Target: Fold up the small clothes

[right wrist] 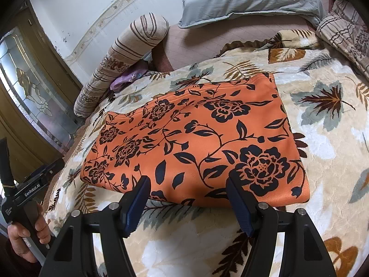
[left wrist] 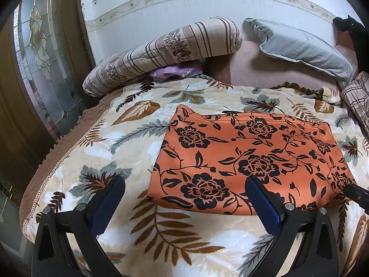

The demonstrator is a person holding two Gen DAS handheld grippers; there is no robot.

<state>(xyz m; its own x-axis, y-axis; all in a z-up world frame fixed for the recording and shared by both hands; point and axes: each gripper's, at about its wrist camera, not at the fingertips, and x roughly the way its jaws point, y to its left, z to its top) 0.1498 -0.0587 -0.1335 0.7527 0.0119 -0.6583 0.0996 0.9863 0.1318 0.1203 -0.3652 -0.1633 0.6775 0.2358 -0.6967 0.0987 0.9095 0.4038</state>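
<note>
1. Lying folded into a flat rectangle on the leaf-print blanket (left wrist: 198, 97) of the bed: orange floral garment (left wrist: 249, 159), black roses and vines facing up.
2. Hovering low over the blanket at the garment's near left corner: left hand-held gripper (left wrist: 184, 189), fingers spread wide, gripping nothing, right blue pad (left wrist: 263, 203) sitting over the garment's near edge, left pad over bare blanket.
3. Pointing at the garment's near edge from just above: right hand-held gripper (right wrist: 188, 194), fingers parted and empty, both tips overlapping the orange hem.
4. Wrapping around the left tool's black handle at the lower left of the right wrist view: bare hand (right wrist: 25, 237), knuckles outward.
5. Resting at the head of the bed, well apart from the garment: striped bolster (left wrist: 161, 53) and grey pillow (left wrist: 299, 46), purple cloth (left wrist: 173, 71) tucked under the bolster.
</note>
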